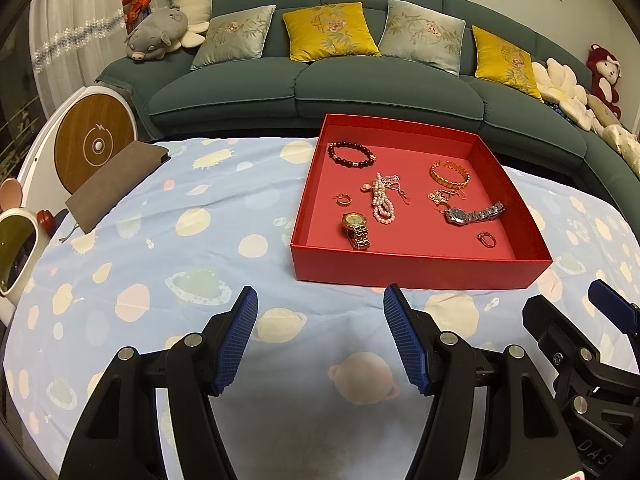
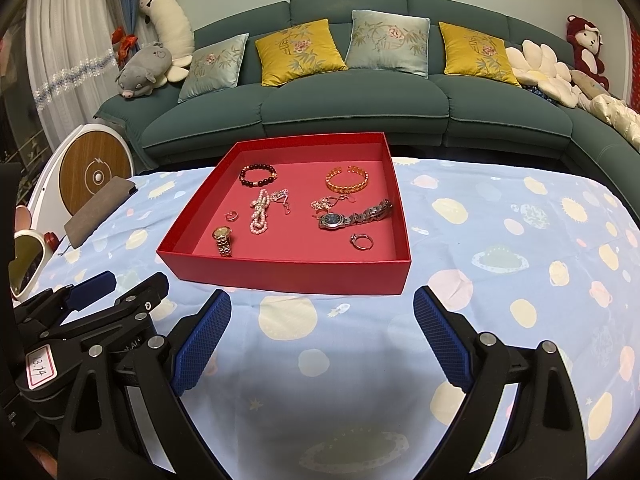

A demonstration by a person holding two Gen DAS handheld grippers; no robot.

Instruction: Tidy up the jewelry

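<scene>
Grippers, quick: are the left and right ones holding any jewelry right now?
Left gripper: open, holding nothing.
Right gripper: open, holding nothing.

green sofa | yellow cushion | grey plush pig

My left gripper sits at the bottom centre of its own view, tilted downward, its blue pads parted with nothing between them. In the right view it shows at the lower left, black frame and one blue pad visible. My right gripper fills the bottom of its own view, also angled down, jaws spread wide and empty. In the left view it pokes in at the lower right edge, beside the left one.
</scene>
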